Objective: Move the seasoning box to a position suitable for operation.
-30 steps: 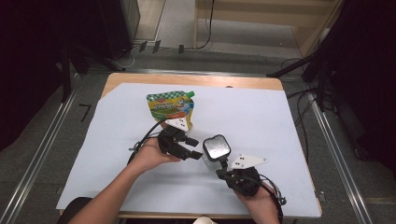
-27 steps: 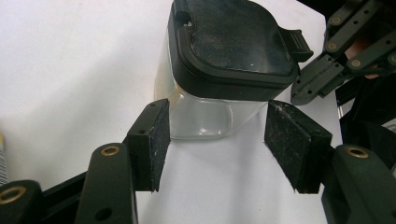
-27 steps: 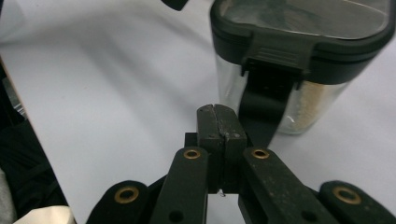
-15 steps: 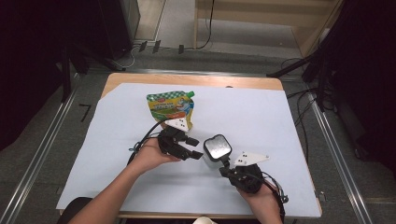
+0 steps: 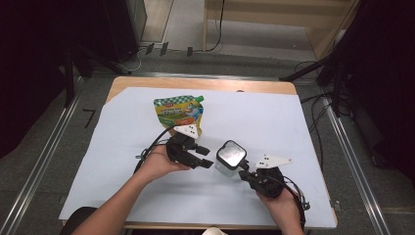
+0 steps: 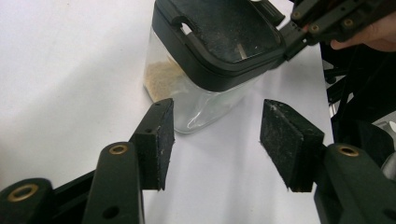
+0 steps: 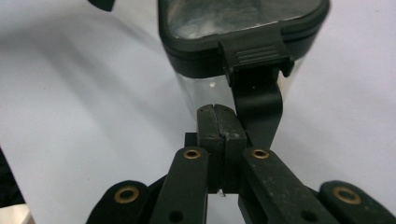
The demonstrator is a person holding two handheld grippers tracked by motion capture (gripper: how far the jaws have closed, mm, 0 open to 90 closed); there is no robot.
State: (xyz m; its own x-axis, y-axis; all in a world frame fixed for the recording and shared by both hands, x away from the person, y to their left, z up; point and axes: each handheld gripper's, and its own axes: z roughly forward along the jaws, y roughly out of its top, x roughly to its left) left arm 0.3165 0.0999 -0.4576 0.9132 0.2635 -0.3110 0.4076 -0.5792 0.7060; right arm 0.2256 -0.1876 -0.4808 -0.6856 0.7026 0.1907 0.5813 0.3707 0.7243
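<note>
A clear container point(image 5: 230, 157) with a black lid stands on the white sheet, a little sandy powder in its bottom point(image 6: 156, 77). My left gripper point(image 5: 204, 155) lies to its left. Its jaws are apart and have just been closing. The container point(image 6: 210, 56) stands just beyond the pads point(image 6: 156, 135), not between them. My right gripper point(image 5: 243, 175) comes from the lower right. Its jaws are shut with nothing between them. Its tips point(image 7: 219, 112) sit at the container point(image 7: 243, 28) wall, beside the lower end of the lid's black latch point(image 7: 257, 93).
A colourful spouted pouch point(image 5: 178, 112) lies flat behind the left gripper. The white sheet point(image 5: 274, 117) covers most of the wooden table point(image 5: 205, 84). Metal rails and cables run along both sides of the table.
The right gripper has shifted slightly to the right at the container's near side. The left gripper's jaws have narrowed a little. The container and pouch stay put.
</note>
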